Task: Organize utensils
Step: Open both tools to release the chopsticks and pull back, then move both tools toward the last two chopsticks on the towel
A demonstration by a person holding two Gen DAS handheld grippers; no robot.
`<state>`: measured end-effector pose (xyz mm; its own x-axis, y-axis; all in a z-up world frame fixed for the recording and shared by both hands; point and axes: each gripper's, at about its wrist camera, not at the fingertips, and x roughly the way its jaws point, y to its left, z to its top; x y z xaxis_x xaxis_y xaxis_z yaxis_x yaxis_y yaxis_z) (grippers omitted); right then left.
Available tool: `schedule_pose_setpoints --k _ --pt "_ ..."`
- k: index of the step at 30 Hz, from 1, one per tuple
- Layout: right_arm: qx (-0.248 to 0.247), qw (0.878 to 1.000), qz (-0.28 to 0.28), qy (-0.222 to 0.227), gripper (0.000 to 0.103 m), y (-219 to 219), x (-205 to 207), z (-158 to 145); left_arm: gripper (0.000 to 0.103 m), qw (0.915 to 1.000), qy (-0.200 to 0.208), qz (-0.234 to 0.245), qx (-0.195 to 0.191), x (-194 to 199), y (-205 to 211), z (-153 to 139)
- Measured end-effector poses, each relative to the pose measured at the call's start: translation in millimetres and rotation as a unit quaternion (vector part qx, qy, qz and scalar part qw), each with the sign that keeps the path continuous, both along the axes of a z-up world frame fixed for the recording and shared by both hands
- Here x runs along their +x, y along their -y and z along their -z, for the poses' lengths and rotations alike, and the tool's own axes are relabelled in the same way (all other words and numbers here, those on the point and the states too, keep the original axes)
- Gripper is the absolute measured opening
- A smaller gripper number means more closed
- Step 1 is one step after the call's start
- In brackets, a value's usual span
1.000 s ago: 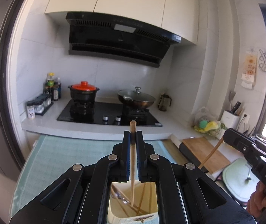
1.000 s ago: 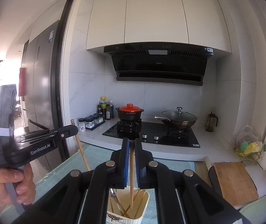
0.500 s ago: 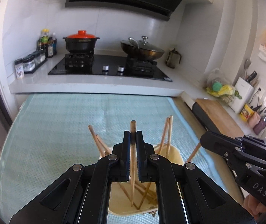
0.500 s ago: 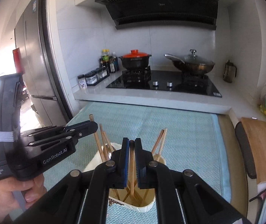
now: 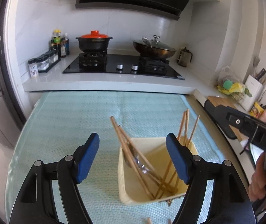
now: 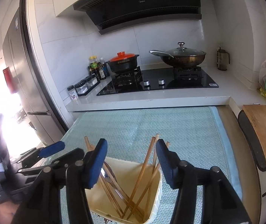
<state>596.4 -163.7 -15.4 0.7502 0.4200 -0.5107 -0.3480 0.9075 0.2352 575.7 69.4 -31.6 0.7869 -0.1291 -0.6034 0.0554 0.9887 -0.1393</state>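
Note:
A cream square utensil holder stands on the light blue mat. Several wooden chopsticks and a metal spoon lean inside it. It also shows in the right wrist view, with chopsticks and the spoon. My left gripper is open and empty, just above the holder. My right gripper is open and empty above the same holder. The right gripper's body shows at the right of the left wrist view; the left gripper's shows at the left of the right wrist view.
Beyond the mat is a counter with a black hob, a black pot with a red lid and a lidded wok. Spice jars stand at the left. A wooden cutting board lies right. Chopstick ends lie near the mat's front.
Both grippers were shut on a chopstick each above the holder. Both have now opened, and the chopsticks stand in the holder. Both cameras have tilted down towards the mat.

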Motion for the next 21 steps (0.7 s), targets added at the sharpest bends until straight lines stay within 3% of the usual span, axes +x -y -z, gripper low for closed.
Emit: schedule_pose_setpoints --k 5,12,16,21 --pt "-0.043 0.999 0.0 -0.006 0.055 10 -45 -4 0.087 0.9993 -0.021 0.019 0.026 -62 -15 8" --pt "-0.123 0.989 -0.05 -0.066 0.057 25 -142 27 0.092 0.9938 -0.089 0.035 0.056 -154 -18 60" --pt "-0.159 0.984 -0.028 -0.072 0.057 37 -200 55 0.092 0.9931 -0.11 0.011 0.038 -205 -17 89" --pt "-0.156 0.986 0.034 -0.056 0.057 51 -270 96 0.092 0.9945 -0.104 -0.008 0.009 -255 -7 117"
